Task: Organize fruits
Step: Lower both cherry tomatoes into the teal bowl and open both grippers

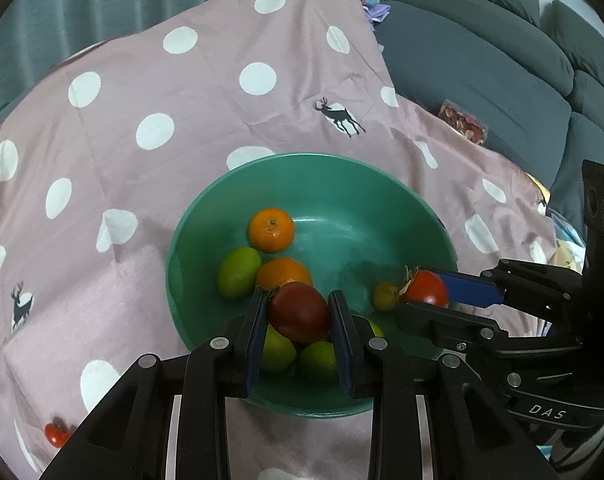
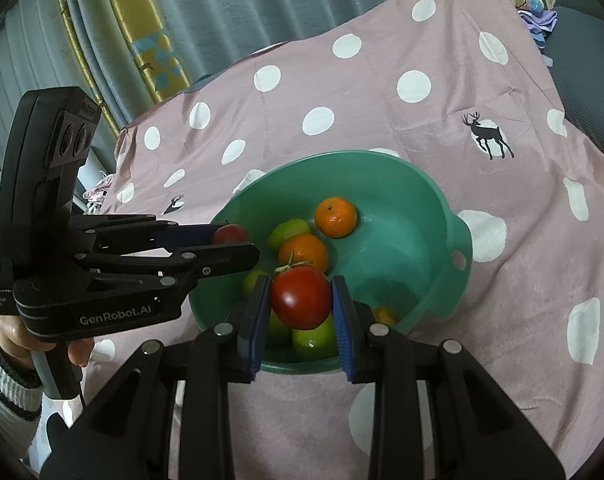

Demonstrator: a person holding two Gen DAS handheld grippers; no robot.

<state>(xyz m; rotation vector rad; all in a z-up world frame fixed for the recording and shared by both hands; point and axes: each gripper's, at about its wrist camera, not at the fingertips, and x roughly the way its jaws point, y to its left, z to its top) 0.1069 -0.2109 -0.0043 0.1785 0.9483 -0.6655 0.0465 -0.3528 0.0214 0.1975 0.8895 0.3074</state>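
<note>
A green bowl (image 1: 321, 157) (image 2: 459, 240) sits on a pink spotted cloth and holds two oranges (image 1: 271, 229) (image 2: 336, 216), several limes (image 1: 238, 272) (image 2: 313, 338) and a small yellow fruit (image 1: 383, 296). My left gripper (image 1: 298, 296) (image 2: 238, 242) is shut on a dark red tomato (image 1: 300, 314) (image 2: 230, 233) over the bowl's near side. From the right, my right gripper (image 1: 421, 292) (image 2: 300, 284) reaches over the rim, shut on a bright red tomato (image 1: 427, 288) (image 2: 300, 298) with a dry stalk. Both tomatoes hang just above the fruit in the bowl.
A small red tomato (image 1: 56, 434) lies on the cloth (image 1: 162, 184) at the lower left. A grey sofa (image 1: 481, 60) with a snack packet (image 1: 463, 122) stands behind on the right. Curtains hang at the back. A hand (image 2: 10, 336) in a striped sleeve holds the left gripper.
</note>
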